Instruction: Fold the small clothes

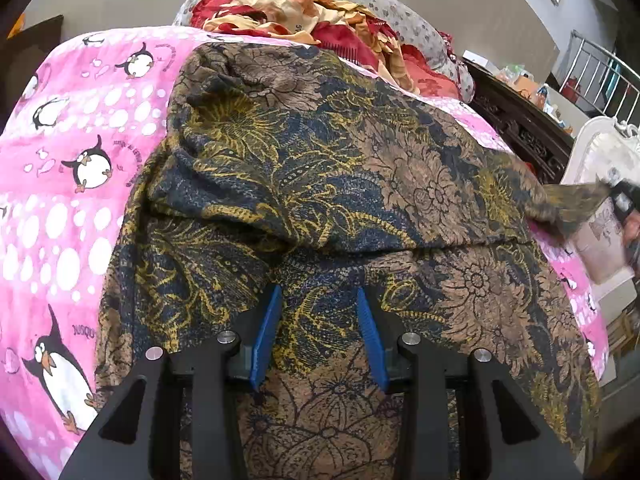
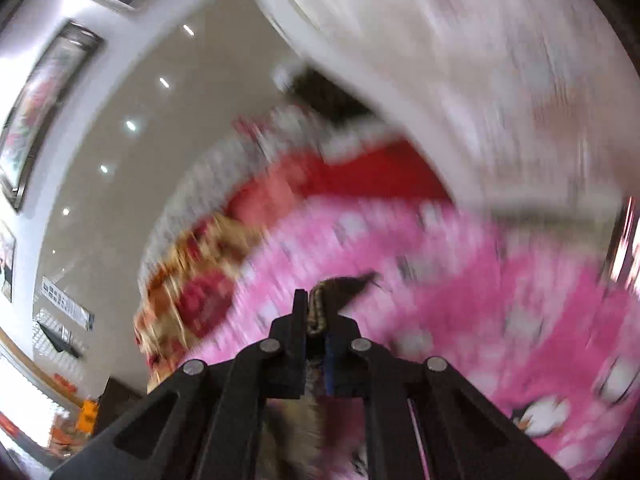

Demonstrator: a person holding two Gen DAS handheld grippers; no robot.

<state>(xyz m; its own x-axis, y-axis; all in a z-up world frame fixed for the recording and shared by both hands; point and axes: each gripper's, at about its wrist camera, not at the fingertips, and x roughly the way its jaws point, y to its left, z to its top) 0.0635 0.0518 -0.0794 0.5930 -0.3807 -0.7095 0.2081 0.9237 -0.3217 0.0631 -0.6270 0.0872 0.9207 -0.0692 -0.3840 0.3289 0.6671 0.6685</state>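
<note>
The patterned garment (image 1: 320,184), dark blue with gold and brown flowers, lies spread over the pink penguin bedsheet (image 1: 68,168) and covers most of the middle of the bed. A raised fold ridge runs across it from left to right, just ahead of the left gripper (image 1: 318,300). The cloth's left edge falls in loose wrinkles against bare pink sheet, where a wide strip of bed stays uncovered. Its right edge runs close to the side of the bed, with only a narrow band of pink showing beyond it. The left gripper has its blue pads (image 1: 266,336) spread apart, hanging over the near part of the garment with nothing between them. In the left wrist view the garment's far right corner is drawn up off the bed toward the right gripper (image 1: 620,200), seen only in part at the frame edge. The right wrist view is heavily motion-blurred, but the right gripper (image 2: 316,312) clearly has its fingers pressed together on a folded edge of the garment (image 2: 318,312), which sticks up between them. Behind the garment at the head of the bed sits a heap of red and cream bedding (image 1: 304,12) on a grey spotted pillow (image 1: 404,24), touching or nearly touching the cloth's far edge. To the right of the bed stand a dark carved cabinet (image 1: 524,128) and a white ornate chair (image 1: 604,160), both close to the raised corner.
</note>
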